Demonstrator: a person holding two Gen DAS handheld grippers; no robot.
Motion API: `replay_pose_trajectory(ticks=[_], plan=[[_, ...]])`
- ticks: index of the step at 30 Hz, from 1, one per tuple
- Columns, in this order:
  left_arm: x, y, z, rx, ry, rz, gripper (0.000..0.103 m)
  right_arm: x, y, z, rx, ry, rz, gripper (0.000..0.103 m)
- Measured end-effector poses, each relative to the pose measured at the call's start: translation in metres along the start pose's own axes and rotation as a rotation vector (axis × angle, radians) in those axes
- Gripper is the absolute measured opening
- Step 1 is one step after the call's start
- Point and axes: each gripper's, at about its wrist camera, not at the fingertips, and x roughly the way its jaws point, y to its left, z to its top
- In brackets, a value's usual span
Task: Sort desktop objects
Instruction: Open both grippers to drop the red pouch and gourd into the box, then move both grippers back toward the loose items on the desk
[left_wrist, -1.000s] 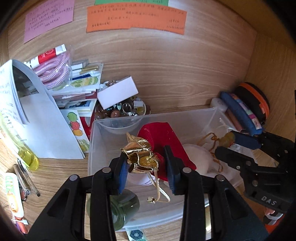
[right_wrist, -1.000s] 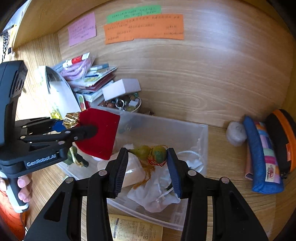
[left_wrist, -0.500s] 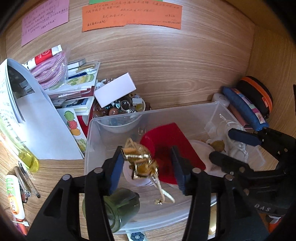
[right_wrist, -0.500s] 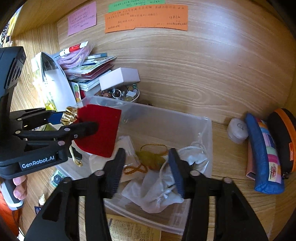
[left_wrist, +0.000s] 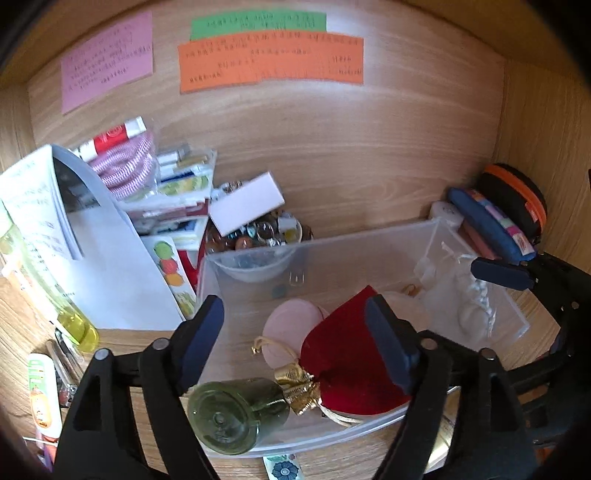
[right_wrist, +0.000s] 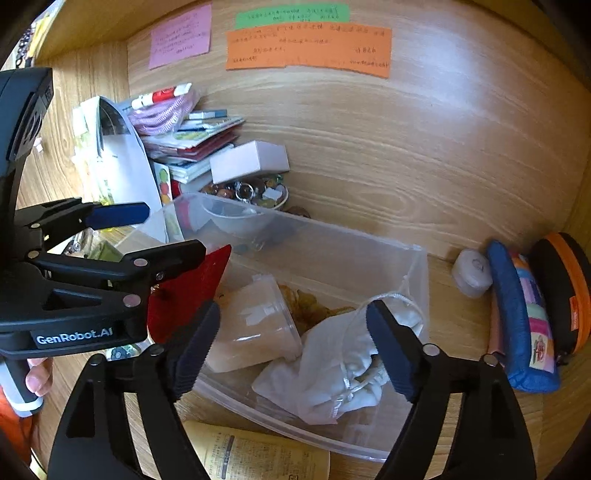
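Note:
A clear plastic bin (left_wrist: 369, 236) stands on the wooden desk. A red velvet pouch (left_wrist: 343, 369) with a gold tied top lies in it, beside a pink round item (left_wrist: 291, 332). My left gripper (left_wrist: 295, 339) hovers over the pouch with its jaws opening and its pads clear of it. In the right wrist view my right gripper (right_wrist: 293, 347) is also opening, with nothing pressed between its pads. Under it in the bin (right_wrist: 332, 236) lie a yellow-green gourd charm (right_wrist: 310, 306), a clear cup (right_wrist: 255, 328) and a white drawstring bag (right_wrist: 343, 369). The left gripper (right_wrist: 155, 236) reaches in from the left over the red pouch (right_wrist: 188, 291).
A green glass bottle (left_wrist: 232, 417) lies at the bin's near left corner. Behind the bin are a bowl of beads (left_wrist: 258, 236), a white box (right_wrist: 251, 160) and stacked booklets (right_wrist: 199, 140). Pencil cases (right_wrist: 528, 317) line the right wall. A yellow bottle (left_wrist: 74, 321) stands on the left.
Both grippers have opened. The gold-topped red pouch dropped from the left jaws into the bin. The gourd charm fell from the right jaws into the bin.

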Motion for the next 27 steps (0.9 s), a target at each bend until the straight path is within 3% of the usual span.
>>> replay_pose_trajectory(ticks=[5,10,14,27], plan=[[-0.008,-0.002,0.003,0.011,0.009,0.001,0.082,-0.006,-0.005,0.002,0.011,-0.004,-0.048,0.084],[-0.031,-0.003,0.004,0.016,-0.019,0.026,0.096,-0.026,-0.010,0.002,0.019,-0.019,-0.085,0.086],[-0.057,-0.002,-0.002,0.024,-0.044,0.049,0.097,-0.049,-0.009,-0.004,0.036,-0.061,-0.106,0.099],[-0.128,-0.002,-0.029,0.027,-0.115,0.060,0.102,-0.114,0.008,-0.025,0.084,-0.149,-0.121,0.103]])
